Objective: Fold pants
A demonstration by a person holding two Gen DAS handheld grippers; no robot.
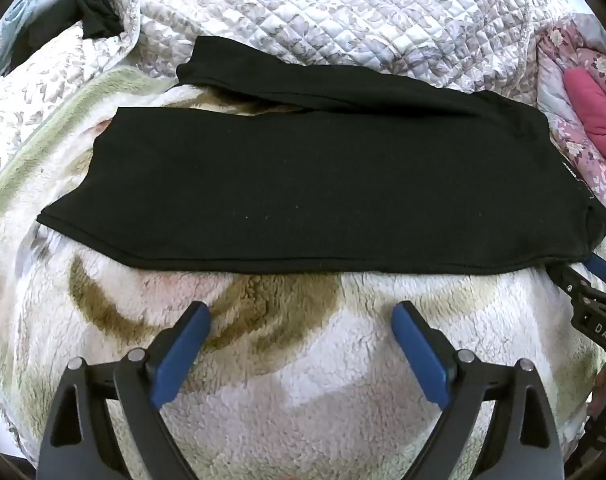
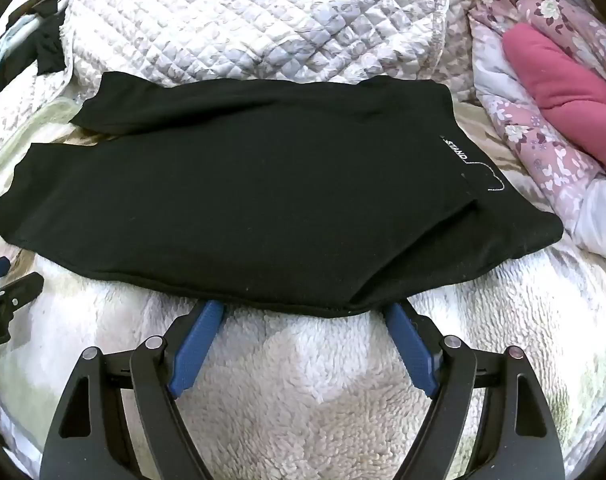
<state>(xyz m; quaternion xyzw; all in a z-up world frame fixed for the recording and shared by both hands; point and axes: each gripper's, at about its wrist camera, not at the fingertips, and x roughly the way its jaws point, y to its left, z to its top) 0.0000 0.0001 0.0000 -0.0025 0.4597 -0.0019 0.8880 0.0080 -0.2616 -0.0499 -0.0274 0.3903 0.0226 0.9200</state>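
Black pants lie flat across the fleece blanket, legs running toward the left of both views, waistband end at the right. The two legs split near the hems; the far leg angles off toward the quilted cover behind the pants, with a strip of blanket showing in the gap. A white "STAND" tag sits on the pants near the waistband, a loose white thread beside it

Left gripper: jaws wide, nothing between them, hovering over blanket just short of the pants' near edge, roughly mid-length. Not touching the fabric

Right gripper: jaws wide, blue fingertips right at the pants' near hem at the waistband end, straddling the fold corner. Edge-on view, so can't tell if the tips actually touch the cloth; pads are not pinching it. Seen from the left wrist view, it sits at the pants' near right corner

Right of the pants' waistband: floral purple bedding with a pink cloth on it. Far left beyond the leg hems: a dark garment, bunched up
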